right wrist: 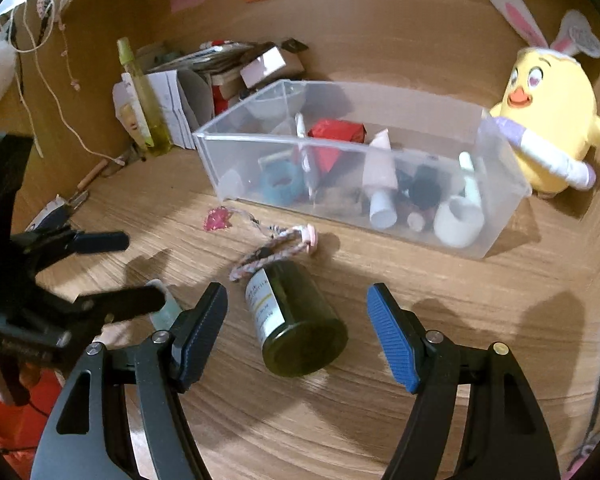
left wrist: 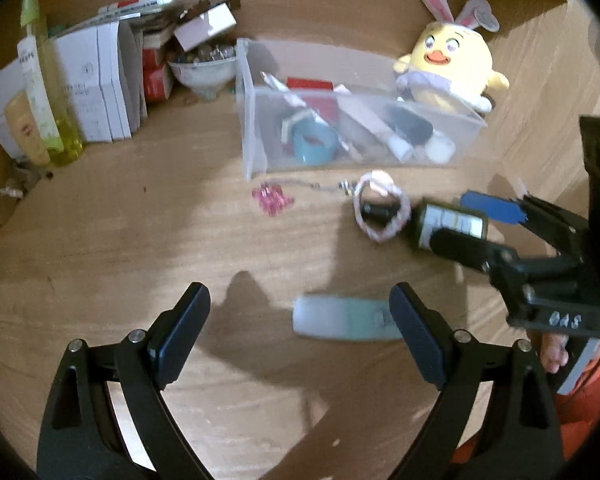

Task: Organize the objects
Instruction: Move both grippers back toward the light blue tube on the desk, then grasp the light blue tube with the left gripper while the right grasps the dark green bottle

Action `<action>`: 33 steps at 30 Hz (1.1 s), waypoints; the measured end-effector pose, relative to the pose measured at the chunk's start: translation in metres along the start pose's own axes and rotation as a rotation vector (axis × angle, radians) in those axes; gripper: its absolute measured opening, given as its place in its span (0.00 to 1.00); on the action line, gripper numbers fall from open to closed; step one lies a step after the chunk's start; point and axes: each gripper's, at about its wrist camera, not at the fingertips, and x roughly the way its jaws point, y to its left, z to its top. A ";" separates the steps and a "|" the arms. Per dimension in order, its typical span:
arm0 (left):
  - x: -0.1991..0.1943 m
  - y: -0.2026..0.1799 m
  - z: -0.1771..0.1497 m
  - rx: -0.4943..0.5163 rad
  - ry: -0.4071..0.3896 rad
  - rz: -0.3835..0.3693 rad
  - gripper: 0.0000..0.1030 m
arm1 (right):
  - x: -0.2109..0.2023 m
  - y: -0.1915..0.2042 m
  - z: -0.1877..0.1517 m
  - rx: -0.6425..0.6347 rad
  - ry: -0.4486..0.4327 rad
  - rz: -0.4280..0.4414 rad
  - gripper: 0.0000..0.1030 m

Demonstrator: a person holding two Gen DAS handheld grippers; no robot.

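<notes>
1. Right wrist view: the right gripper (right wrist: 296, 330) has its blue-padded jaws spread wide, holding nothing, low over the wooden tabletop (right wrist: 380, 420).
2. Between those jaws lies a dark green jar (right wrist: 300, 320) on its side, base toward the camera, touching neither pad. Its white label carries print too small to read.
3. A pink-and-white braided cord loop (right wrist: 272, 254) rests against the jar's far end, and a chain leads from it to a pink charm (right wrist: 219, 219) farther left.
4. Left wrist view: the left gripper (left wrist: 300, 320) is also open and empty, angled down at the table. A pale tube (left wrist: 340, 320) lies flat just beside its right finger; whether they touch cannot be told, and the tube's writing is blurred.
5. The right gripper's body shows at the right edge there, with handwritten characters that look like "0AS".
6. Farther off stands a clear plastic bin (right wrist: 496, 216) holding a blue tape roll (right wrist: 280, 184), a red box, tubes and small white containers.
7. A yellow chick plush (right wrist: 548, 120) with rabbit ears leans at the bin's far right corner.
8. At far left stand white boxes (left wrist: 100, 80) and a tall yellow-green bottle (left wrist: 48, 92), their print unreadable.
</notes>
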 end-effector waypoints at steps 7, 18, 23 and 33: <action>0.006 -0.010 -0.012 0.008 0.035 -0.040 0.90 | 0.002 0.003 -0.004 0.009 0.013 0.045 0.37; 0.011 -0.031 -0.020 0.094 0.019 -0.015 0.93 | -0.027 -0.004 -0.015 0.023 -0.020 0.005 0.37; 0.014 -0.037 -0.022 0.128 -0.032 0.018 0.85 | -0.045 -0.015 -0.017 0.052 -0.052 -0.024 0.37; 0.006 -0.037 -0.018 0.118 -0.051 0.004 0.71 | -0.066 -0.026 -0.012 0.074 -0.113 -0.037 0.37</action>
